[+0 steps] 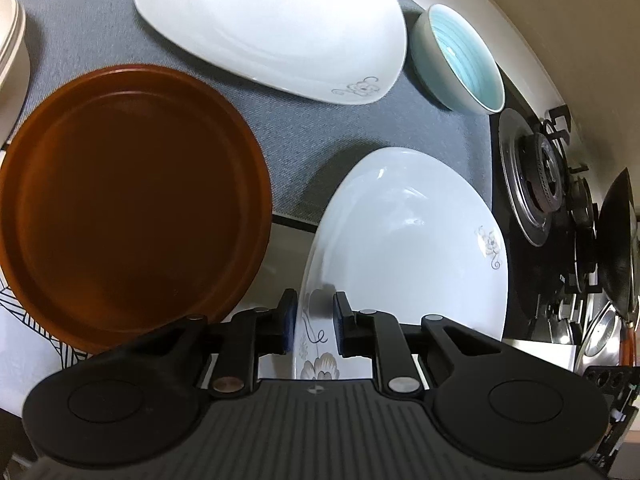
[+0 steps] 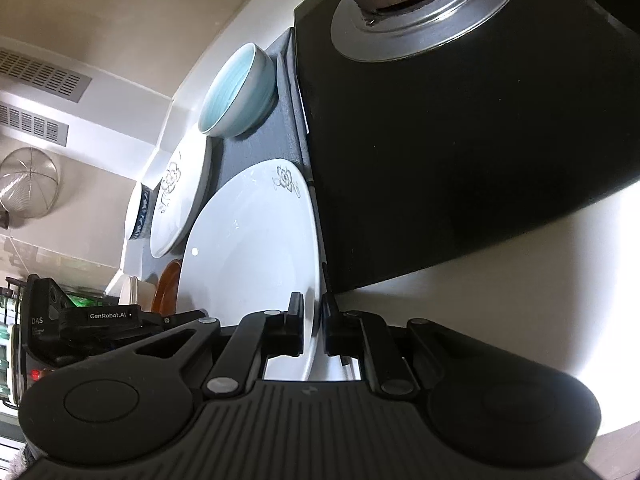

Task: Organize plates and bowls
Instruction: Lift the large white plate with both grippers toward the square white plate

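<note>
a: where was the near white plate [image 1: 404, 240]?

b: held up off the grey mat [image 1: 304, 128], just beside the gas stove [image 1: 536, 184], with its floral rim toward the cameras. both grippers were on it

a: left gripper [image 1: 315, 322]?

b: fingers [image 1: 289, 320] clamped on that plate's near rim, one pad each side of the edge

a: right gripper [image 2: 313, 320]?

b: same plate [image 2: 252, 248], seen edge-on in the right wrist view. fingers [image 2: 295, 322] pinched close on the rim, plate edge between them, touching

a: other dishes, relative to the stove?

b: teal bowl [image 1: 460, 60] on the mat just beside the stove's far corner, upright. second white plate [image 1: 272, 24] farther from the stove, beyond the bowl, flat on the mat. brown plate [image 1: 128, 208] well apart from the stove, past the held plate, partly off the mat edge. cream bowls [image 1: 10, 40] farthest from the stove, only a sliver showed

a: anything on the stove?

b: burner [image 1: 540, 172] bare, dark wok [image 1: 616, 240] at its far side
</note>
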`<state>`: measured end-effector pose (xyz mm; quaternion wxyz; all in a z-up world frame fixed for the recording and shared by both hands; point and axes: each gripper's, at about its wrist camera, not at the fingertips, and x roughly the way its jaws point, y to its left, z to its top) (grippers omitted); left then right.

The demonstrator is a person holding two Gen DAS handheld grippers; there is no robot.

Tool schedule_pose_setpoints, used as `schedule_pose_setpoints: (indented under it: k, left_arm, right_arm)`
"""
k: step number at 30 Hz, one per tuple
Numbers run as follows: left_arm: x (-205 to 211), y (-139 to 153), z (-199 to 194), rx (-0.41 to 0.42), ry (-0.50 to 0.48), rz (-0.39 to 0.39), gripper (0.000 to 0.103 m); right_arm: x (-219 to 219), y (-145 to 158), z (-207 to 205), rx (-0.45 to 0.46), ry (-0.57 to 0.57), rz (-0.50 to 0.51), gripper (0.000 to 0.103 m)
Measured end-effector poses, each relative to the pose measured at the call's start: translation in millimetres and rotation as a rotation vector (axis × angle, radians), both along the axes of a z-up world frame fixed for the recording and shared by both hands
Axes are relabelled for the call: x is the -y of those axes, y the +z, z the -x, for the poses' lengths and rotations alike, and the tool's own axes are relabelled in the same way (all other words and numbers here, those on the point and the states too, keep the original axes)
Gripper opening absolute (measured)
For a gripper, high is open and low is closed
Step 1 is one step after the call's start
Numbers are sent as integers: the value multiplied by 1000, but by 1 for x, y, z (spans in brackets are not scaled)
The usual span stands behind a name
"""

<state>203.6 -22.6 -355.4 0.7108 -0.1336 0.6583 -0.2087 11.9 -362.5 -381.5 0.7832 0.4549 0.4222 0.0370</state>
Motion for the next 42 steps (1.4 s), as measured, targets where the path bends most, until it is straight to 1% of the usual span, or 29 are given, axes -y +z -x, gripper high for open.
schedule_pose_setpoints:
  k: [3,4,6,7,8,10,13,16,18,24,27,34,42]
  left_arm:
    - [-5,-3,-7,-47,49,20,20]
    - [-3,-1,-7,-36,44,15,21]
    - [8,5,-1,45,-30,-33,21]
    - [10,8,3,68,-44,-46,21]
    - [10,8,6,70,-40,-48,21]
    - [6,9,11,69,-15,-40,21]
    - [4,11,17,64,-13,-30,19]
    - [3,14,20,56,-17,-25,19]
    - [1,16,21,47,-7,-4,19]
    - [-3,32,23,66,11,31,19]
    - [-12,44,24,81,19,48,19]
    - [-28,64,17,116,52,74,19]
    - [-61,77,-12,129,120,95,19]
  right_arm:
    - [1,-4,-5,-8,-9,-18,11]
    - [1,-4,-6,-9,-10,-19,11]
    - [-1,-3,-5,-4,0,2,10]
    - [-2,-2,-3,0,1,22,8]
    - [-2,0,-1,2,-7,28,8]
    - [-2,2,4,7,-26,15,7]
    - [-6,12,7,19,-17,65,7]
    - [-5,19,12,29,-21,73,8]
    - [-6,23,15,36,-22,85,9]
    - [-6,36,23,67,-31,92,9]
    - [-6,45,23,87,-30,101,10]
    - [-13,64,7,116,-22,113,10]
    - [-39,79,-41,108,13,124,10]
